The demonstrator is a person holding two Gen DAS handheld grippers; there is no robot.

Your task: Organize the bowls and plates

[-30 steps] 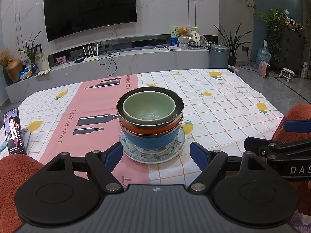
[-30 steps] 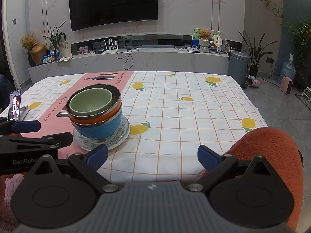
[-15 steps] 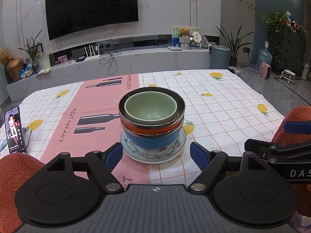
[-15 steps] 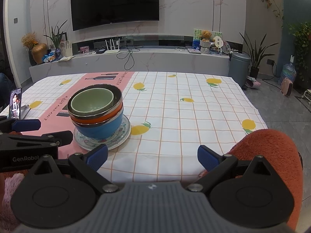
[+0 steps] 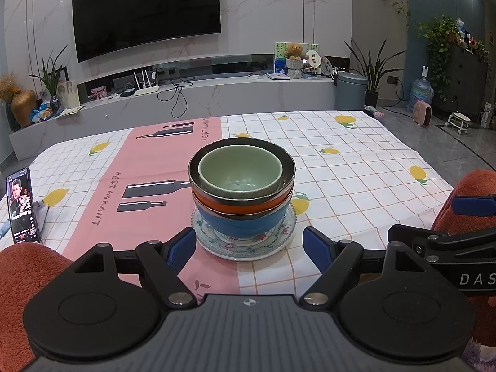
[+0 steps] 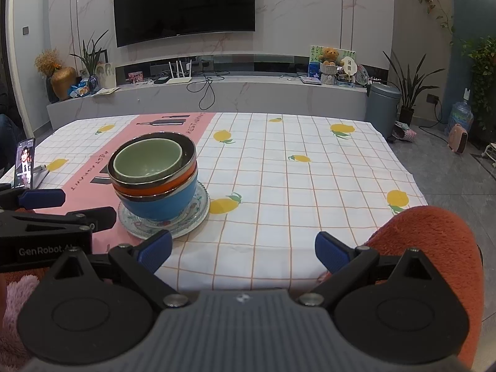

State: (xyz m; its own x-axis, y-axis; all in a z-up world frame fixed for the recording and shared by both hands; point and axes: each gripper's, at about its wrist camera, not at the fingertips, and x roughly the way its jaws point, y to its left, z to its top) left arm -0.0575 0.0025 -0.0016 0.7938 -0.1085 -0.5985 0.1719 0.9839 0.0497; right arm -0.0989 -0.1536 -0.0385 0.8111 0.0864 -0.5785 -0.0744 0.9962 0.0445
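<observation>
A stack stands on the table: a pale green bowl (image 5: 240, 170) nested in an orange steel-rimmed bowl (image 5: 235, 206), in a blue bowl (image 5: 241, 224), all on a patterned glass plate (image 5: 248, 246). My left gripper (image 5: 249, 248) is open and empty, its tips just short of the plate, one on each side. My right gripper (image 6: 243, 249) is open and empty near the table's front edge, to the right of the stack (image 6: 155, 179). The plate (image 6: 186, 228) lies by its left fingertip.
A phone (image 5: 21, 206) stands propped at the table's left edge, also in the right wrist view (image 6: 24, 162). The checked lemon tablecloth (image 6: 294, 186) covers the table. Orange fuzzy sleeves (image 6: 434, 248) sit at the near edge. The left gripper's body (image 6: 46, 232) crosses the right view's left side.
Both cameras have shifted very slightly; the stack looks a touch higher and nearer centre. Nothing was grasped or released.
</observation>
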